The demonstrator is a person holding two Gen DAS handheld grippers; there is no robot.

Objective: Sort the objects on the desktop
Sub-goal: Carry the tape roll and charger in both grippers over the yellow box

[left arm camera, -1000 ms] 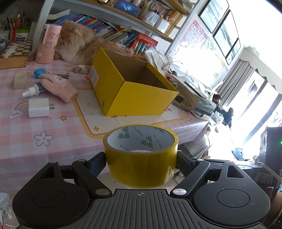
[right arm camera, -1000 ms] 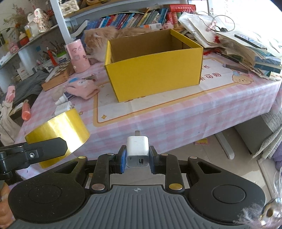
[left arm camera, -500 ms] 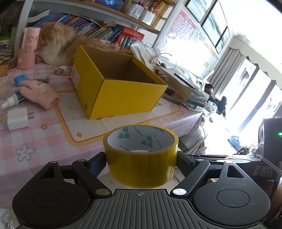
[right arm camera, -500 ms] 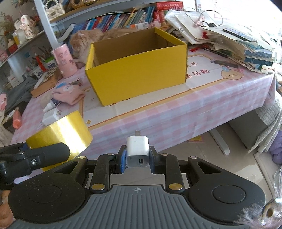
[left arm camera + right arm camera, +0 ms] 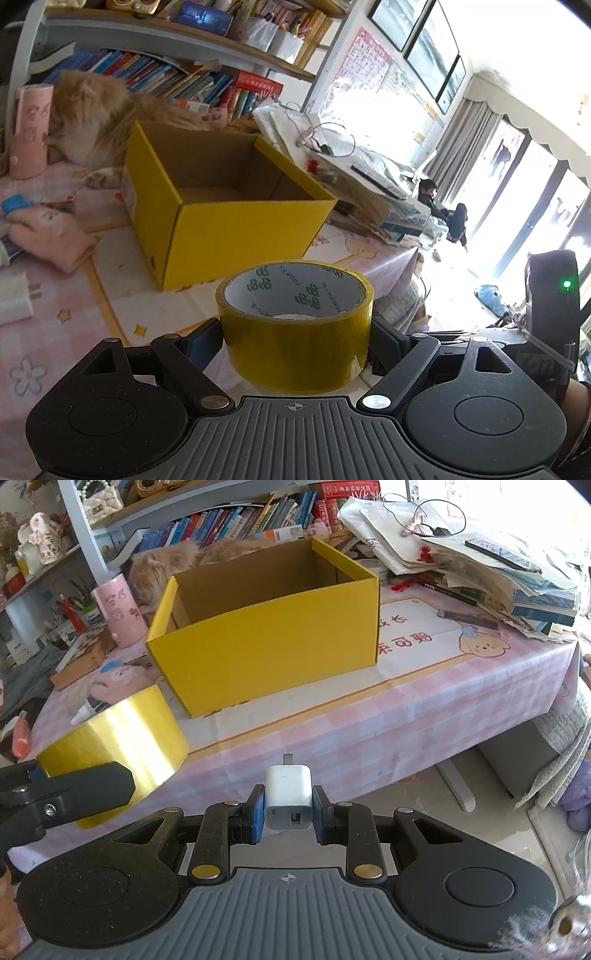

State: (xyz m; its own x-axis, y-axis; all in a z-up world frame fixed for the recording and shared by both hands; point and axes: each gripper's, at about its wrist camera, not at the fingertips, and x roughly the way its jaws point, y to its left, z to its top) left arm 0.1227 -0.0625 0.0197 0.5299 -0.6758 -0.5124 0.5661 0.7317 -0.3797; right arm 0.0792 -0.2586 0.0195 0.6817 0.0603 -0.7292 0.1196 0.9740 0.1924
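the yellow box [image 5: 229, 206] looks empty. left gripper [image 5: 295, 332] clamps the tape roll [image 5: 295, 332], right gripper [image 5: 288, 805] pinches a white charger [image 5: 288, 797], both short of the box; pink glove [image 5: 51, 236] waits beside it.

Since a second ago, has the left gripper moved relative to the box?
Yes. The left gripper, shut on the tape, has closed in on the box.

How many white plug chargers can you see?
2. One white charger is pinched in the right gripper, off the near table edge. The other charger lies on the pink tablecloth, left of the yellow box. More could be hidden behind clutter.
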